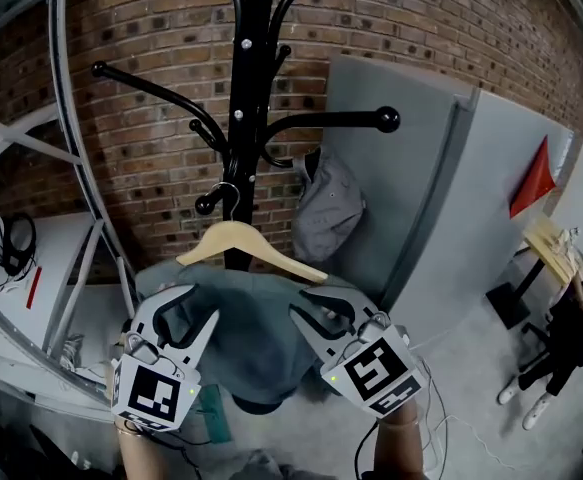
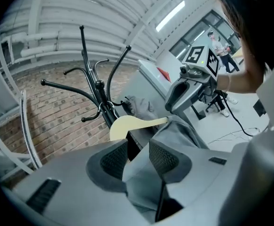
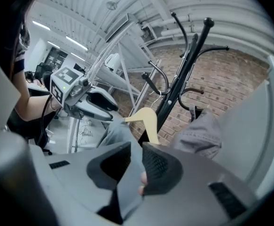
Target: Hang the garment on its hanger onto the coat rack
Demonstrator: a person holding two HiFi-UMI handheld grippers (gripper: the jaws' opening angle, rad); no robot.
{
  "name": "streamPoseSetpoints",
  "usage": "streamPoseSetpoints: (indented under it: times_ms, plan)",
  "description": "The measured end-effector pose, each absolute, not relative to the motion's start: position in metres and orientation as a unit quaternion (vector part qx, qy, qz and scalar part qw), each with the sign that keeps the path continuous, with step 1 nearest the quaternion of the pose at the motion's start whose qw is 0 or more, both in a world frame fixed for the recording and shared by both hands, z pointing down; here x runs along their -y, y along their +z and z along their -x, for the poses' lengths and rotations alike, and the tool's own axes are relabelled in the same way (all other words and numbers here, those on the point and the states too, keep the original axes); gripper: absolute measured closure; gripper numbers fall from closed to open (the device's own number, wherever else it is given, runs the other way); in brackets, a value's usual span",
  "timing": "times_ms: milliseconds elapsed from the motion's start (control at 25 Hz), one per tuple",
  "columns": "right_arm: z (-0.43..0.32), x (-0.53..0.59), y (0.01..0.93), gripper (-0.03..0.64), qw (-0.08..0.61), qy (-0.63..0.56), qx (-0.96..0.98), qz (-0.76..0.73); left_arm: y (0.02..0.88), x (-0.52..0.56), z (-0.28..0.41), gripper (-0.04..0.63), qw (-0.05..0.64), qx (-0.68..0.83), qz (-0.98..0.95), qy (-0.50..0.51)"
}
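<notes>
My left gripper [image 1: 193,308], its cube carrying a black-and-white square marker, stands wide, with a loose fold of the dull grey-green cloth garment [image 1: 256,338] lying between its jaws. The garment drapes over a pale wooden hanger [image 1: 241,240] whose long axis runs left to right and dips at its right end. Its wire hook sits at a short lower arm of the black metal coat rack [image 1: 246,118]. The cloth is plain and creased. My right gripper [image 1: 303,303] stands narrower and pinches the garment's right shoulder. A second grey garment [image 1: 326,208] hangs further right.
</notes>
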State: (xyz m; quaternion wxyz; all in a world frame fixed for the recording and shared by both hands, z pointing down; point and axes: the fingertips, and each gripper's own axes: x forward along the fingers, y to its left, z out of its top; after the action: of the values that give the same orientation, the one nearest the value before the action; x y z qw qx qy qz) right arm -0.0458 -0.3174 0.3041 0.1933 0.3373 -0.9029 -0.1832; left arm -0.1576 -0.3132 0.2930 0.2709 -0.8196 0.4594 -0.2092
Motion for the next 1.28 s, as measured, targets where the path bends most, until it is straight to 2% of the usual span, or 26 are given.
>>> streamPoseSetpoints:
  times_ms: [800,1080,1280]
  plan:
    - [0.031,0.231,0.368,0.563,0.171,-0.128,0.935,-0.282,0.372,0.232,0.115,0.451,0.138,-0.459,0.852,-0.210]
    - [0.034,0.211,0.386,0.572,0.164,-0.093,0.946,-0.265,0.379,0.213,0.108,0.569,0.109,-0.471,0.854,-0.190]
    - [0.042,0.203,0.393,0.577,0.170,-0.091,0.948,-0.253,0.399,0.203,0.103,0.580,0.068,-0.450,0.871,-0.182]
